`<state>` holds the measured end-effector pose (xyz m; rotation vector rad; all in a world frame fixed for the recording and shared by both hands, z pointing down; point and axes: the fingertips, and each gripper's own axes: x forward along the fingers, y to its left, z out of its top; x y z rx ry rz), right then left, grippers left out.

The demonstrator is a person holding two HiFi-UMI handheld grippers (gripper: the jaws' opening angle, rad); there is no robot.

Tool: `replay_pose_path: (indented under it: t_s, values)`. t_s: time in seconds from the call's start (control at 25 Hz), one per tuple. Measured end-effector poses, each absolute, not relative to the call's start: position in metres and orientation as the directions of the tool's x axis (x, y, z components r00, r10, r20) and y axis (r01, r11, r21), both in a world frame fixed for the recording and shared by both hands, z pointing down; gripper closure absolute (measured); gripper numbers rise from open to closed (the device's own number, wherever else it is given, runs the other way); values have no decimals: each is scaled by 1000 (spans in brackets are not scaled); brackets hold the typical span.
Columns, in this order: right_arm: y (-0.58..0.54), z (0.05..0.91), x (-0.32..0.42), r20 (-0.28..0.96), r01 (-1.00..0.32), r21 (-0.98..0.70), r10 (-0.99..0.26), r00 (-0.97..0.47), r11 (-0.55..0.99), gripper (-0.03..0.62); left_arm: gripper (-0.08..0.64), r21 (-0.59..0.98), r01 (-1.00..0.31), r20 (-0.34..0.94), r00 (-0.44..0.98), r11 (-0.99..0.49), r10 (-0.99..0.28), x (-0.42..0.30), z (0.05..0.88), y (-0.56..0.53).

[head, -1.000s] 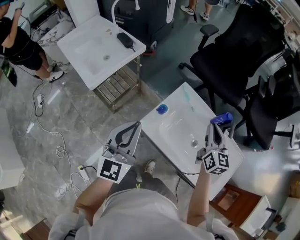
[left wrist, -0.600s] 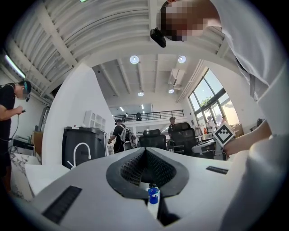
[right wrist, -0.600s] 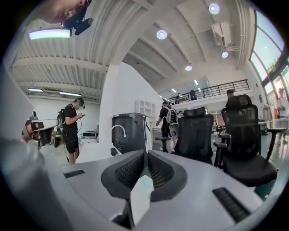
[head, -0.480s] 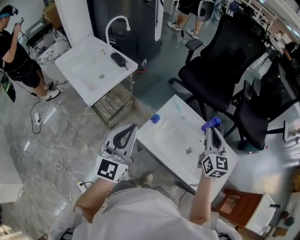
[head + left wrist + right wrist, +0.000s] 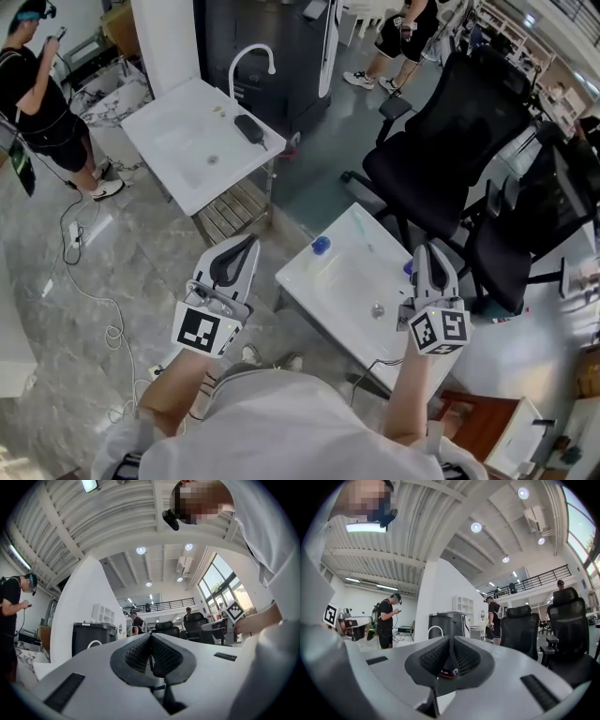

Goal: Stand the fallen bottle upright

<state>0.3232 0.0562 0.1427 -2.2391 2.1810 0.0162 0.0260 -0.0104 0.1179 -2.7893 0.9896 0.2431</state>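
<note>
My left gripper [image 5: 246, 242], right gripper [image 5: 424, 251] both pinched shut, empty; two blue bottles: right bottle [image 5: 407, 269] just beside right tips; centre bottle [image 5: 322, 246] mid-frame.

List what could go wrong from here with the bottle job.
1. The blue bottle is mostly hidden behind the right gripper, close to the far rim of the basin. A blind approach might knock it off.
2. The right gripper and the left gripper are both shut. Reaching in without opening would likely shove the bottle rather than grasp it.

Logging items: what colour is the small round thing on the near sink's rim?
The round thing is blue; head view shows it best.
</note>
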Motion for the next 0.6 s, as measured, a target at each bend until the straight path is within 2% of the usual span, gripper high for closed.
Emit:
replay_pose_path:
  t_s: [0.2, 0.6]
  values:
    - [61, 114, 311, -76, -1000, 15, -997, 10, -11, 538, 541, -152, -623, -201, 780, -767, -593, 8, 99, -12]
    - [74, 123, 258, -60, -995, 74, -996, -68, 64, 538, 541, -49, -641, -218, 755, -766, -618, -3, 95, -13]
